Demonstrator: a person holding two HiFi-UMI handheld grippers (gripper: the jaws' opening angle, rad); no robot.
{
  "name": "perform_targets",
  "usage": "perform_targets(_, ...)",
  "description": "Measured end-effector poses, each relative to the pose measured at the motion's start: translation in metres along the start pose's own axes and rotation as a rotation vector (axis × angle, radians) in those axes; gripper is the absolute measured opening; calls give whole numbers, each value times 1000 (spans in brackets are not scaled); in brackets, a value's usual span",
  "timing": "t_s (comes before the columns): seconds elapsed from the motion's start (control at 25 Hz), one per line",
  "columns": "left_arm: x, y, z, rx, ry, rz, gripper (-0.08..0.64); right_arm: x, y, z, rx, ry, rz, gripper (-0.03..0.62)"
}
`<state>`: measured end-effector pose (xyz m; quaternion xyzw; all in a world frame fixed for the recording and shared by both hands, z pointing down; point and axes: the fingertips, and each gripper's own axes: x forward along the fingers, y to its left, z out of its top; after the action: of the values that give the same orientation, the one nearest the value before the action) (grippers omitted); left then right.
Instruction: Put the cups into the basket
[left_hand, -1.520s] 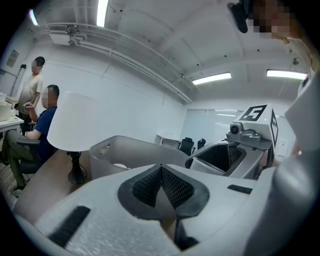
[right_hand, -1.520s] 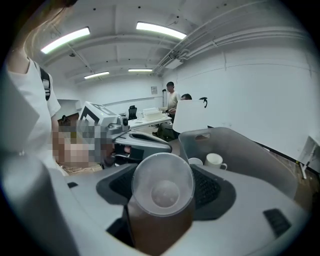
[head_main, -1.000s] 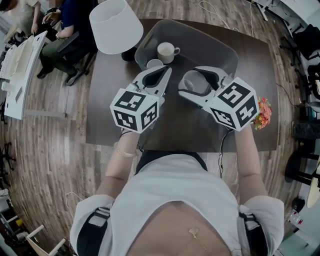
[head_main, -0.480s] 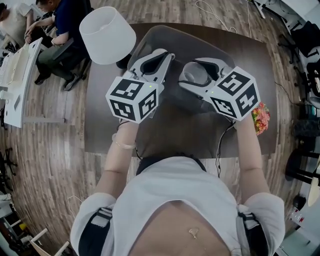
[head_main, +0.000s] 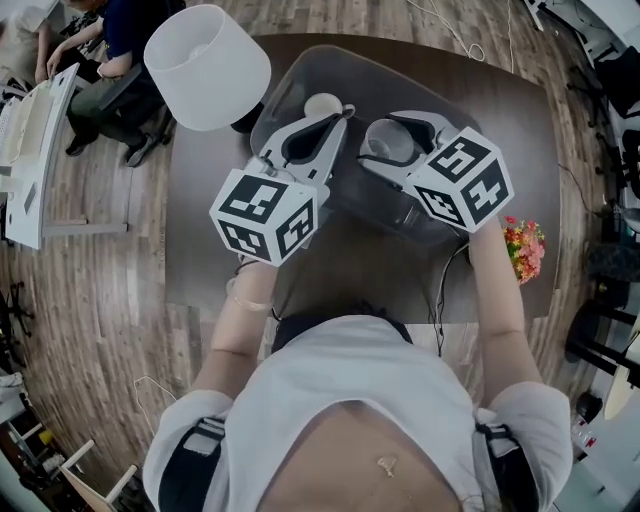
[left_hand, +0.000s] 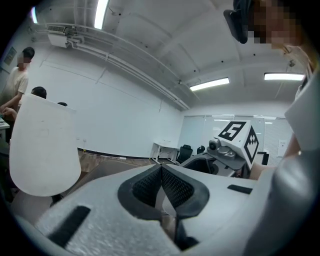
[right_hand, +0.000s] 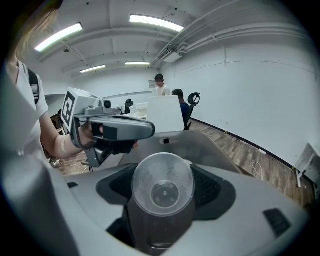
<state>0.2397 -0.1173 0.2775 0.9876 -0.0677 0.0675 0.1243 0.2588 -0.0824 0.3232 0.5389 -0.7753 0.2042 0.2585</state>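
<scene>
A translucent grey basket (head_main: 425, 93) stands on the dark table (head_main: 210, 250). A white mug (head_main: 322, 103) rests inside it, half hidden by my left gripper (head_main: 338, 120). That gripper hangs over the basket's left part, shut, with nothing between its pads (left_hand: 161, 168). My right gripper (head_main: 392, 135) is over the basket's middle, shut on a clear plastic cup (head_main: 388, 143). In the right gripper view the clear cup (right_hand: 162, 189) lies on its side between the pads, its mouth facing away, and the basket (right_hand: 210, 145) shows beyond it.
A white lampshade (head_main: 207, 65) stands at the table's far left, close to the left gripper. A bunch of orange and pink flowers (head_main: 525, 248) lies at the table's right edge. People sit at desks (head_main: 100, 40) at the upper left. Cables trail over the wooden floor.
Both grippers have moved forward from in front of the basket to above it, the right one carrying the clear cup. The left gripper now covers a small cup seen earlier beside the mug.
</scene>
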Motion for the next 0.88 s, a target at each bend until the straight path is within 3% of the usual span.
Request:
perform_targets(0.56, -31, 9, -2, -40, -39, 16, 11, 73, -22, -14, -105, 101, 65, 331)
perform_targets(0.88, -40, 19, 2, -56, -69, 20, 11, 107, -6, -34, -170, 140, 206, 331)
